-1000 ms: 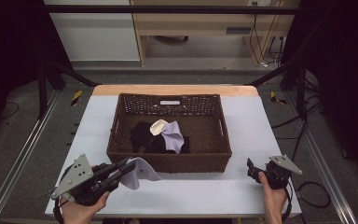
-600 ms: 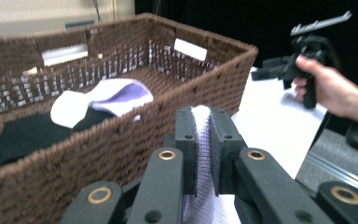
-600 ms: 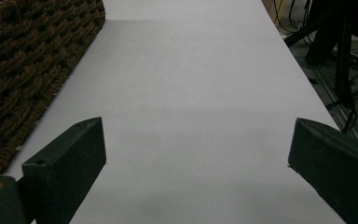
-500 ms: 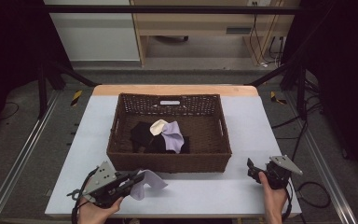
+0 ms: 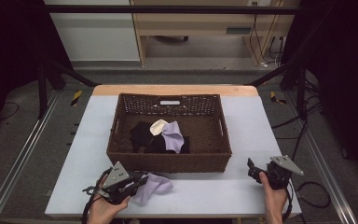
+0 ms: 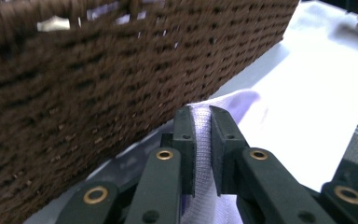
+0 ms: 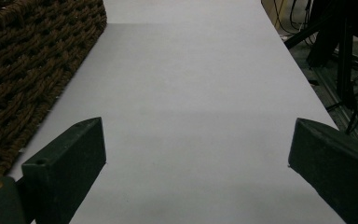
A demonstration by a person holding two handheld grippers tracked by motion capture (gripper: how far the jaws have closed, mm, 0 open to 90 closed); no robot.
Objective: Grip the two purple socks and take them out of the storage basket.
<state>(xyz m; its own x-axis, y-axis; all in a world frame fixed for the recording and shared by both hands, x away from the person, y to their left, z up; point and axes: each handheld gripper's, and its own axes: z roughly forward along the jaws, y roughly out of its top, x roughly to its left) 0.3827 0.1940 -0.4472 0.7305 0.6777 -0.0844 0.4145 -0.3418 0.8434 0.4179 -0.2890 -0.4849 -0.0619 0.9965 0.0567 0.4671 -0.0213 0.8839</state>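
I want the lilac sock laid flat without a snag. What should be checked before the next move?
1. Left claw pinches the sock: ok; its jaws have just been opening a little, with cloth between them.
2. Sock's free end lies on the table: ok.
3. Sock clear of the basket wall: cannot tell, it lies close.
4. Right claw open and empty: ok.
5. Table between the claws bare: ok.

basket blocking ahead, table open rightward
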